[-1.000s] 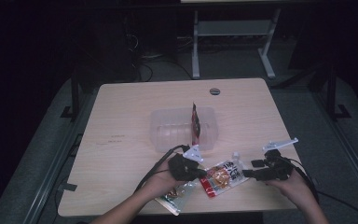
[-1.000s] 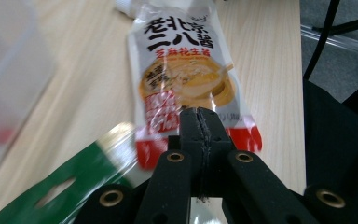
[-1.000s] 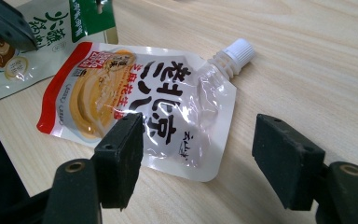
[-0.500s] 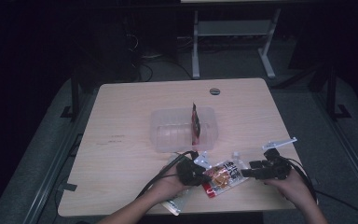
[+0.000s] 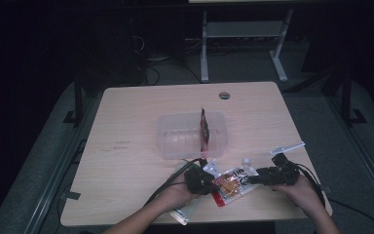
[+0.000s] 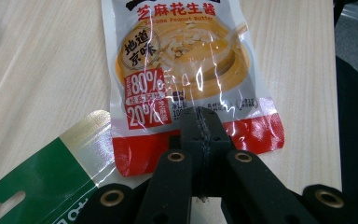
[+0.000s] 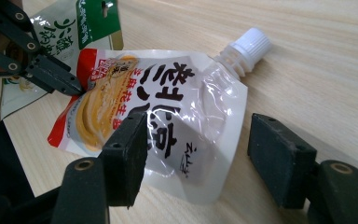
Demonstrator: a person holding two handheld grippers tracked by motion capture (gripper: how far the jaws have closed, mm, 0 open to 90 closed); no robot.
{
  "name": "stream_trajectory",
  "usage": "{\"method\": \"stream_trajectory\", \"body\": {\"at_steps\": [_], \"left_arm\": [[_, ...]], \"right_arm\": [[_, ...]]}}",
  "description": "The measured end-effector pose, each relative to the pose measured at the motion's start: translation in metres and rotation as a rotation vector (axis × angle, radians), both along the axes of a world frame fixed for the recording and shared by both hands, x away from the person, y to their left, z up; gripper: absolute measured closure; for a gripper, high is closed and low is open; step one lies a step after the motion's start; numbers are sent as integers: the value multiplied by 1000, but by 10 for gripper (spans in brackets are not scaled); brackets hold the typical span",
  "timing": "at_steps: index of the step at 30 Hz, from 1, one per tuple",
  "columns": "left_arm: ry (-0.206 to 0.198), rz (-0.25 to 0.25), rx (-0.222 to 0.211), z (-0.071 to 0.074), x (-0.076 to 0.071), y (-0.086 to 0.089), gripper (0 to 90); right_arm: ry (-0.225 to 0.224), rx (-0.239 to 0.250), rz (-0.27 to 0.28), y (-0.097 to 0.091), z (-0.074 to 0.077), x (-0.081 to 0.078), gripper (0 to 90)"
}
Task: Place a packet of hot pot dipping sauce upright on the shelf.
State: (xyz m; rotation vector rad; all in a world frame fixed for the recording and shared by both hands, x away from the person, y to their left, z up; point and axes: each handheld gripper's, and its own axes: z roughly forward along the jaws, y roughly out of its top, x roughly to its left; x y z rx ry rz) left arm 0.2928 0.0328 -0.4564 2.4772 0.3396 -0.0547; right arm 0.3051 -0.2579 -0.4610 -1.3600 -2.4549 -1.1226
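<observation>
Red-edged, the sauce pouch (image 6: 182,70) lies flat on the bench (image 5: 126,146), its bottom pinched tight in the left gripper (image 6: 200,122), while the right gripper (image 7: 193,140) jaws, half open, have just been closing around its spout end, so a two-handed lift looks near.

On the spouted sauce pouch (image 6: 186,74) I read "芝麻花生酱", "Sesame Peanut Butter", "地道京味", "80%" and "20%". The green-topped packet (image 7: 86,21) bears Chinese characters I cannot read.

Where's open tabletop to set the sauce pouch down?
Bare wood lies left of the clear tray, and beyond it toward the grommet. The near edge is crowded: sauce pouch, green packet, left claw, right claw.
</observation>
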Motion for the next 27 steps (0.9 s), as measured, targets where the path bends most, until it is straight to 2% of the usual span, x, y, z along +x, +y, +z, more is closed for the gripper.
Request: {"method": "stream_trajectory", "body": {"at_steps": [3,8,13,18,22,25,27], "left_arm": [[-1,1,1,0,0,0,900],[-5,2,0,0,-1,0,900],[-11,2,0,0,-1,0,900],[-5,5,-5,-1,-1,1,900],[-7,3,-8,-1,-1,1,900],[-7,1,-9,-1,-1,1,900],[-8,1,-10,-1,-1,1,900]], "right_arm": [[11,-8,14,4,-2,2,383],[17,13,13,5,-3,1,407],[55,58,11,0,-6,3,482],[108,135,22,-5,-12,6,545],[132,137,36,-7,-12,7,574],[111,122,50,-7,-12,5,626],[84,111,49,-6,-9,4,724]]}}
